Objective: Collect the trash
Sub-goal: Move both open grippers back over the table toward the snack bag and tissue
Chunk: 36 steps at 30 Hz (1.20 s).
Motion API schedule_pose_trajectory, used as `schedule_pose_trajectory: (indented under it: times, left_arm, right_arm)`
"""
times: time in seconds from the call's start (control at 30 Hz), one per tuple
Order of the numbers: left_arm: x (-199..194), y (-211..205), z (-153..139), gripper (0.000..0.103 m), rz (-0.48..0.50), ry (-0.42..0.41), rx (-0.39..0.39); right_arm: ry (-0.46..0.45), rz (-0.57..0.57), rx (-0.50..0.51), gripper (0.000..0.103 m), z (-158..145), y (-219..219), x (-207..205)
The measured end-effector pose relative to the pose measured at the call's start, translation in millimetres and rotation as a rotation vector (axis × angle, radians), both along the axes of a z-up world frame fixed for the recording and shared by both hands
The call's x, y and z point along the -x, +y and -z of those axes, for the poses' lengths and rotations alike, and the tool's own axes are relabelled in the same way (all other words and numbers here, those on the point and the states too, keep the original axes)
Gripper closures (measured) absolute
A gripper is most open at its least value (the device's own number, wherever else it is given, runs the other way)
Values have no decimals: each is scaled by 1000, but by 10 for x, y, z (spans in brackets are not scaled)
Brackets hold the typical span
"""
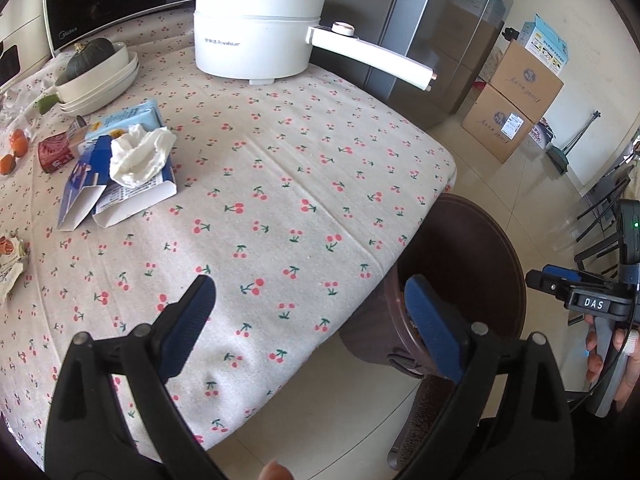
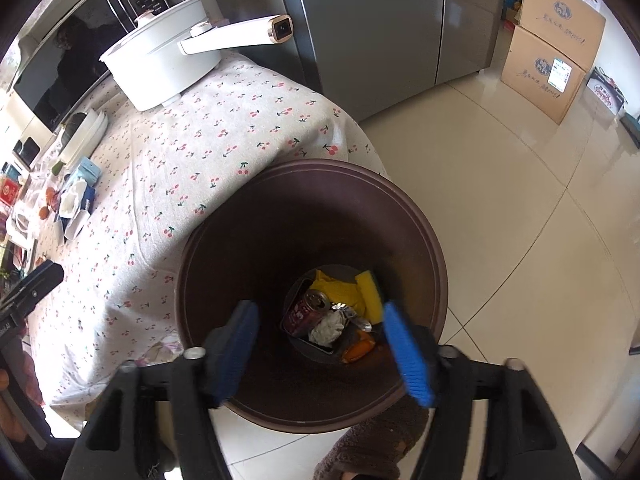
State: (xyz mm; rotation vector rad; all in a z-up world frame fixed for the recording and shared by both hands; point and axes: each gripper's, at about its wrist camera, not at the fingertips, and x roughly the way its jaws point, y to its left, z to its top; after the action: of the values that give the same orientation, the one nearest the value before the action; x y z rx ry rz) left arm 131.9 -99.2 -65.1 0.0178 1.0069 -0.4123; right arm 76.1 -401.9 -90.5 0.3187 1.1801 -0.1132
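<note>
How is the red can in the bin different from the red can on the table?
The bin can lies at the bottom of the brown bin among other trash; the table can lies on the cherry cloth beside blue cartons. The bin can shows its silver top; the table can shows only its side. Both are red and tipped over.

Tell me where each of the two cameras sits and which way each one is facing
Left wrist: on the left gripper, jaws open, facing down across the cherry tablecloth; a hand shows at right.
Right wrist: on the right gripper, jaws open, looking down into the brown bin.
Shared: the white pot, bin and tablecloth.
</note>
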Motion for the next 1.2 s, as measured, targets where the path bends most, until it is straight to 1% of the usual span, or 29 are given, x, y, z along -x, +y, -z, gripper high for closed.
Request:
schedule_pose_trajectory:
  times: [0.27,0.53,0.73,1.2]
  left_arm:
    - [4,268,-43,7,-46,3,-27]
    - [12,624,-78,7,-116,10,-43]
    - [34,942,-110,7,-178,12,-49]
    - [114,1688,-138,5,-317,15,-66]
  right_arm:
    - [-22,-8,-34,25,-86,149,-113]
    - [-41,-49,-44,24,-190,467,-295]
    - [-53,-105,-52,23,-262,819,-480]
    - [-74,-264,-1,19,-384,1756,-829]
